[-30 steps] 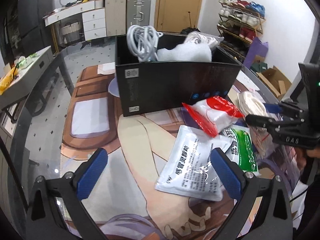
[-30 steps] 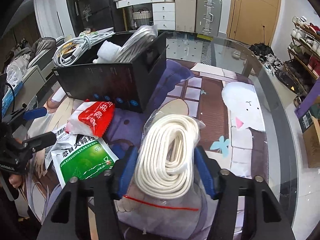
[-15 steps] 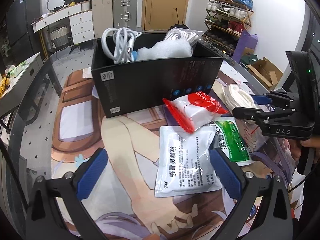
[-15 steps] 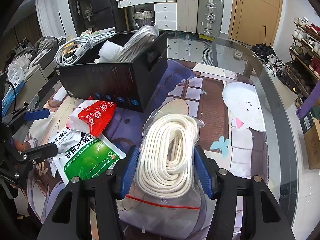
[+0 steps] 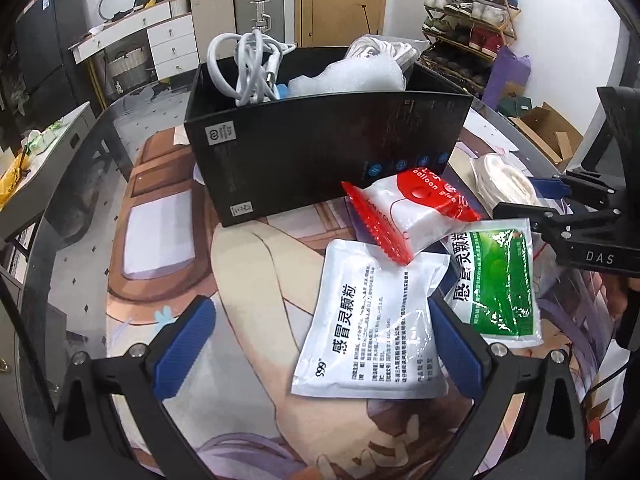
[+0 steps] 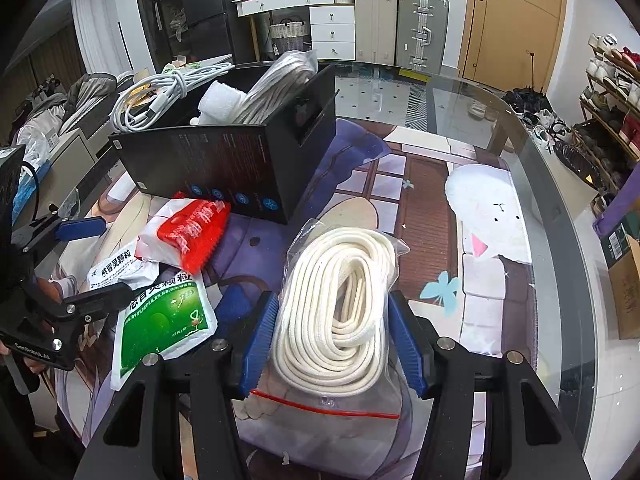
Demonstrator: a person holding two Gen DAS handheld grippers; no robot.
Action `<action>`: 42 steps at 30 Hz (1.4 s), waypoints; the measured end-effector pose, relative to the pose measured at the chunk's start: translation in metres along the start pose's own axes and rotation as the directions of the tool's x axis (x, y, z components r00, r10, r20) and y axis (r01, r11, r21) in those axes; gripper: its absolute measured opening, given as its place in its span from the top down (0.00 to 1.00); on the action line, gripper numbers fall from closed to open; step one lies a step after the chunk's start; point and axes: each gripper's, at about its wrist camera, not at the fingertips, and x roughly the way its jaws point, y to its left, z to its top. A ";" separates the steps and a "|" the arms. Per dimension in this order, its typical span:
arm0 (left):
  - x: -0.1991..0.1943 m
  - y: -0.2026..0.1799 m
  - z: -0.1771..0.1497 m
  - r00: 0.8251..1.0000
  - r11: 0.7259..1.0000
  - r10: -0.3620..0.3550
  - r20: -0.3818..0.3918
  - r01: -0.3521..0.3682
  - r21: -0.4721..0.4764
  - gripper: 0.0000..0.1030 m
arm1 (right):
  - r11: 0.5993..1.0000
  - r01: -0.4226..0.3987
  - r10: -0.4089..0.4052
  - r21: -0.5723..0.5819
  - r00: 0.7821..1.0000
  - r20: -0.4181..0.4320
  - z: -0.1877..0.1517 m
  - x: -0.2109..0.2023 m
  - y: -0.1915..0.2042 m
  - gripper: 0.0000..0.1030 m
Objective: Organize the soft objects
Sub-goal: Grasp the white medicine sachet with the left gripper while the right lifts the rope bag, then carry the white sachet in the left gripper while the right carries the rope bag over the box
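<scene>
A clear zip bag of coiled white rope (image 6: 340, 304) lies on the printed table mat. My right gripper (image 6: 332, 340) is shut on it, a blue pad pressed against each side of the coil. The same bag (image 5: 504, 184) and right gripper (image 5: 534, 200) show at the right of the left wrist view. My left gripper (image 5: 320, 346) stands wide open and holds nothing, low over a white sachet (image 5: 372, 320); it also shows as the left gripper (image 6: 90, 260) in the right wrist view. A green sachet (image 5: 496, 280) and a red-and-white packet (image 5: 408, 212) lie beside it.
An open black box (image 5: 320, 152) stands behind the packets, with white cables (image 5: 248, 68), foam wrap (image 5: 344, 78) and another rope bundle inside. The glass table edge (image 6: 560, 240) curves round on the right. Shoe racks, drawers and suitcases line the room beyond.
The left wrist view has shifted a little, so the white sachet now lies straighter and more between the left fingers. The right gripper and the rope bag have not moved.
</scene>
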 end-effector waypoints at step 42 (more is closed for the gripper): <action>-0.044 -0.005 -0.006 0.987 0.996 -0.094 0.132 0.094 0.011 0.67 | 0.999 -0.018 0.022 -0.042 0.993 0.115 0.005 -0.039 0.008 0.62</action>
